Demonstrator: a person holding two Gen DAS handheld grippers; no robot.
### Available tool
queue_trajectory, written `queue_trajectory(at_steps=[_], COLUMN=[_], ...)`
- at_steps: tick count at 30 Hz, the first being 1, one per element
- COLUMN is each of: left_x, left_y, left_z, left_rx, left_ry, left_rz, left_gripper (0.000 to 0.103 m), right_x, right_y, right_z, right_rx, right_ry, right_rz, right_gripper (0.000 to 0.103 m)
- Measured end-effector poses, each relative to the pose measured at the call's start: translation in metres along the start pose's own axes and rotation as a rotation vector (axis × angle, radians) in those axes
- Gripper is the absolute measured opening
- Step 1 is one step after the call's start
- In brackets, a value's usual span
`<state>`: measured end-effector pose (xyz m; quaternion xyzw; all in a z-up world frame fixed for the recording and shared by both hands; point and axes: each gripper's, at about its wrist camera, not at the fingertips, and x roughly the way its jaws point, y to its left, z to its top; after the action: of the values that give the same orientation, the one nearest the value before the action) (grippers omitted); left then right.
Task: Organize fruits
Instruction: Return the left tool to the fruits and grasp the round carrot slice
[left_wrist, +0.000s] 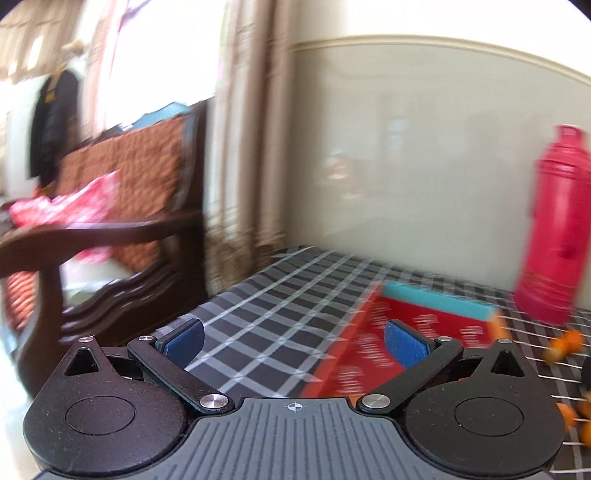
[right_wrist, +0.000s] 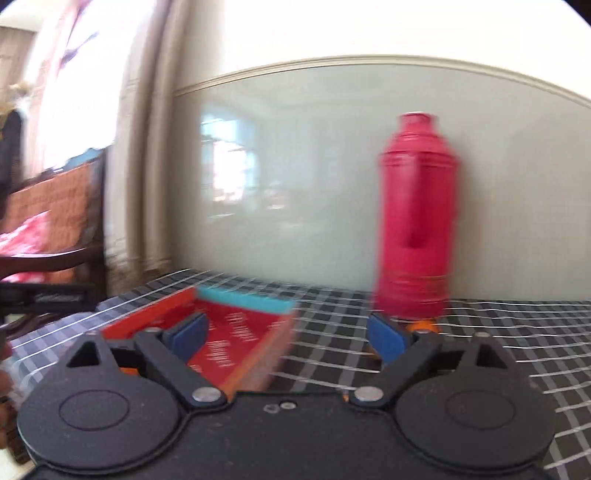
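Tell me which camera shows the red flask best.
The right wrist view: the red flask stands whole, near mid-frame, upright against the wall, though motion-blurred. The left wrist view has it pushed to the right edge, warped by the fisheye and equally blurred, its base beside small orange fruits.

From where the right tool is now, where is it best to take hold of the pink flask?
Probably the flask's straight middle body, coming level from the front. It stands upright against the wall, and the neck narrows above. The open right tool is empty.
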<state>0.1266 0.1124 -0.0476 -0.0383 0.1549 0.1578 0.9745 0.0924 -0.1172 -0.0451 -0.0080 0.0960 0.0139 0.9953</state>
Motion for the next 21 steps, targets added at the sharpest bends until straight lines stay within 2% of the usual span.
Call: queue_trajectory(at_steps=[3, 7, 14, 19, 21], left_x=[-0.010, -0.024, -0.041, -0.048, -0.045], left_y=[-0.030, -0.072, -0.128, -0.161, -0.170], left_z=[-0.001, -0.005, -0.021, -0.036, -0.040], left_rx=[0.040, 0.098, 0.195, 0.275, 0.295], left_ry=[-0.029, -0.052, -0.046, -0.026, -0.003], left_rz=[-0.097, -0.212, -0.327, -0.378, -0.383], left_gripper=[0.103, 0.103, 0.103, 0.103, 0.103], right_x=[-0.003, -0.003, -0.017, -0.028, -0.029], right_y=[-0.038, -0.085, -0.134, -0.152, -0.152], right_z=[-0.003, -0.009, -0.020, -0.029, -0.030], right_rx=[0.048, 0.122, 0.134, 0.123, 0.105], right_ry=[0.001, 0.048, 0.067, 0.070, 0.069], right_rz=[-0.154, -0.346, -0.655, -0.788, -0.795], right_gripper=[0.097, 0.097, 0.097, 0.097, 0.097])
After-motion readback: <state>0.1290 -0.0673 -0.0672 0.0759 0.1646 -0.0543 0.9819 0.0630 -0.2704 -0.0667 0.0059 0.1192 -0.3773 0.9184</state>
